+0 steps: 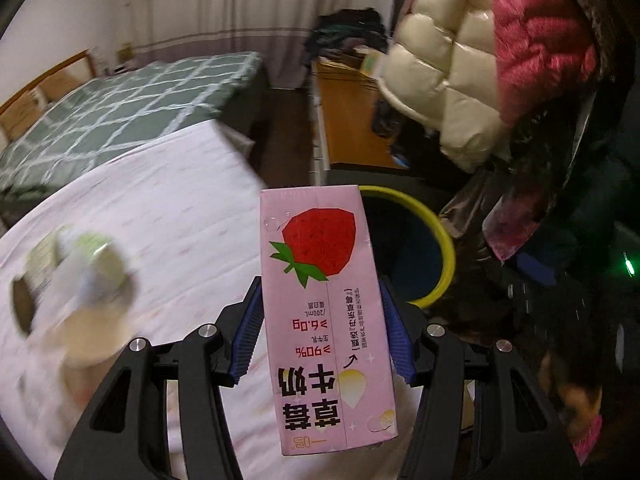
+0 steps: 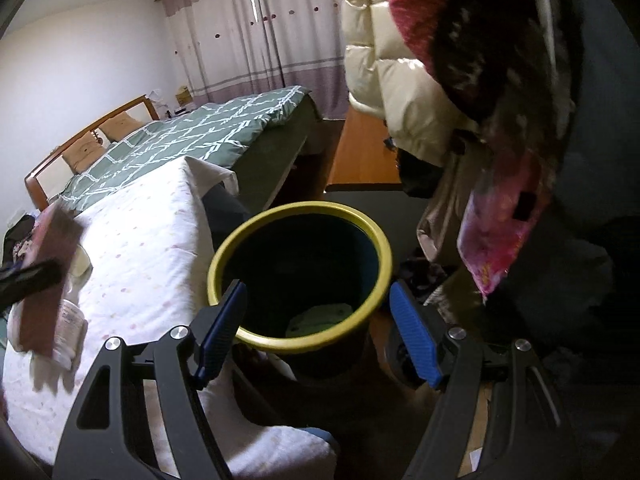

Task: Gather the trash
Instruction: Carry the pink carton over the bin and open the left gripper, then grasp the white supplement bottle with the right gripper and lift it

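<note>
A pink strawberry milk carton (image 1: pixel 324 360) stands upside down between the blue pads of my left gripper (image 1: pixel 320 286), which is shut on it above the white dotted cloth (image 1: pixel 180 208). Just beyond the carton is a dark bin with a yellow rim (image 1: pixel 448 248). My right gripper (image 2: pixel 318 286) hangs open and empty over that bin (image 2: pixel 224 256), which has something pale green (image 2: pixel 320 318) at its bottom. In the right wrist view the carton (image 2: pixel 48 280) appears blurred at far left, over the cloth. A blurred pale cup or bottle (image 1: pixel 80 280) sits on the cloth left of the carton.
A clear plastic cup (image 2: pixel 70 328) lies on the white cloth. A bed with a green checked quilt (image 2: pixel 200 132) is behind. Hanging cream and red coats (image 2: pixel 400 80) crowd the right side, above a wooden desk (image 2: pixel 364 152).
</note>
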Available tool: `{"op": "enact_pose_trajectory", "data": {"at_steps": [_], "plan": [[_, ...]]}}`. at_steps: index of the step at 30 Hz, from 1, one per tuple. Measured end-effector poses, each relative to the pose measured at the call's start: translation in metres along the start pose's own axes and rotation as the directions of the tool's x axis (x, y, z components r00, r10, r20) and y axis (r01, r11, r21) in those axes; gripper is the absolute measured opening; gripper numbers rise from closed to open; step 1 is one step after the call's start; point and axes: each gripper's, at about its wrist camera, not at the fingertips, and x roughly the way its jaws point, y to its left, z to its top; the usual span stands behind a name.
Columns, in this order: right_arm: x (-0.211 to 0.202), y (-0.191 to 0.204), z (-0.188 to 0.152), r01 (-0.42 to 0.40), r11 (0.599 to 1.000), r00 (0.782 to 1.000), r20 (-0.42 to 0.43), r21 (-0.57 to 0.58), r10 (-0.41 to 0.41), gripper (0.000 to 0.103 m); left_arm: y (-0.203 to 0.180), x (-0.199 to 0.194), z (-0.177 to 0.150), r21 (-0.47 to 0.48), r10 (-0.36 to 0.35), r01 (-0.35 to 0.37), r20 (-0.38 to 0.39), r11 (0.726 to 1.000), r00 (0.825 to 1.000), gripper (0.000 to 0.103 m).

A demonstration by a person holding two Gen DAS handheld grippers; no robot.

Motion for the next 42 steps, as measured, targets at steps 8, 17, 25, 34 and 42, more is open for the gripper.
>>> {"op": "enact_pose_trajectory", "data": {"at_steps": [8, 17, 25, 34, 42], "plan": [[0.001, -0.021, -0.004, 0.021, 0.999, 1.000, 0.000, 0.025, -0.021, 0.070, -0.043, 0.102, 0.045, 0.044, -0.043, 0.046, -0.069, 0.998, 0.997, 0.055], [0.012, -0.039, -0.009, 0.050, 0.996, 0.998, -0.035, 0.070, -0.048, 0.070, -0.070, 0.165, 0.062, 0.068, -0.052, 0.060, -0.113, 0.996, 0.992, 0.077], [0.014, -0.037, -0.011, 0.041, 0.997, 0.998, -0.046, 0.068, -0.038, 0.070, -0.066, 0.136, 0.064, 0.064, -0.026, 0.028, -0.045, 0.998, 0.999, 0.086], [0.016, -0.011, -0.015, -0.002, 0.999, 0.998, -0.063, 0.034, 0.004, 0.071, -0.006, 0.003, 0.022, -0.014, 0.049, -0.048, 0.114, 0.999, 0.992, 0.096], [0.014, 0.048, -0.021, -0.088, 0.994, 0.993, -0.082, -0.065, 0.082, 0.072, 0.077, -0.111, -0.055, -0.192, 0.266, -0.226, 0.223, 0.955, 0.938, 0.098]]}}
